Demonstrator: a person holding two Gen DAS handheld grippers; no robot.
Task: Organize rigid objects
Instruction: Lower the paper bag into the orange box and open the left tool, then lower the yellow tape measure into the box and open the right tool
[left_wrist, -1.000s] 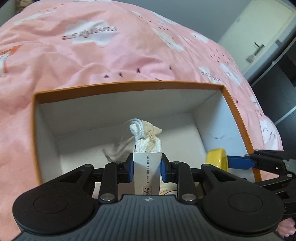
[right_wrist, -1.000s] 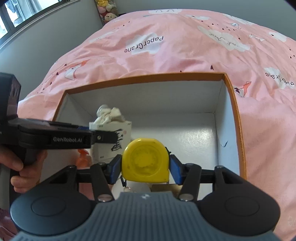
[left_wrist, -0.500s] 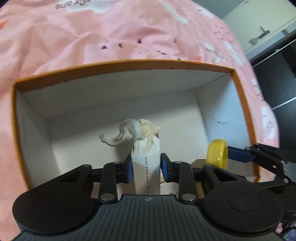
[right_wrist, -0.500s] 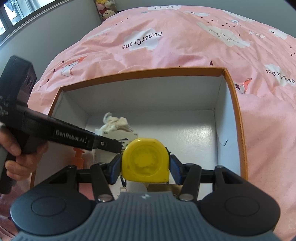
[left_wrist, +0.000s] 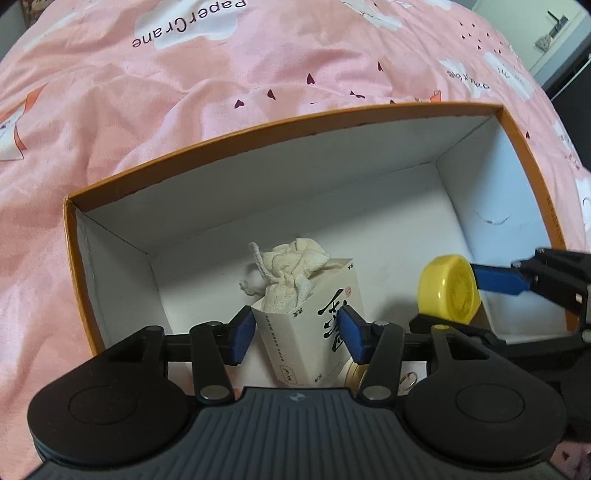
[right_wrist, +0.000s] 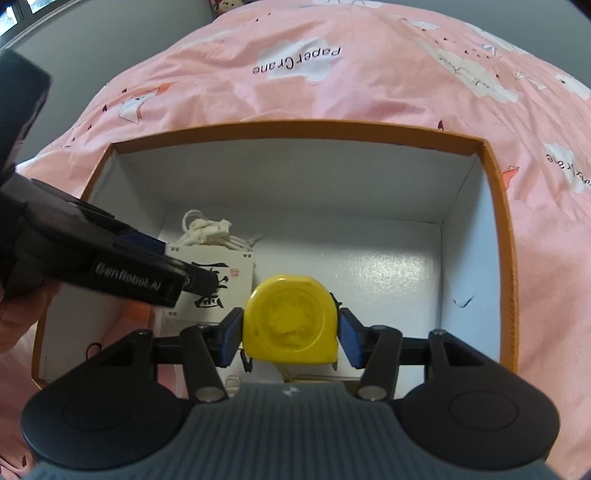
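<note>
The small paper carton (left_wrist: 314, 328) with its cloth pouch (left_wrist: 291, 266) looks light and crushable, so I take it low on its flat side walls; it stands inside the orange box (left_wrist: 280, 123) near the left wall, my left gripper (left_wrist: 295, 332) now spread just wider than it. My right gripper (right_wrist: 290, 332) clamps the yellow tape measure (right_wrist: 291, 321), which is hard, dense and smooth-sided, above the box's near edge on the bed (left_wrist: 147, 92).

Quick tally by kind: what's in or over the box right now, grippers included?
Grippers: 2 (left gripper, right gripper)
Tape measure: 1, yellow
Carton: 1, cream, with a cloth pouch in its top
Box: 1, orange outside and white inside
Total: 6
</note>
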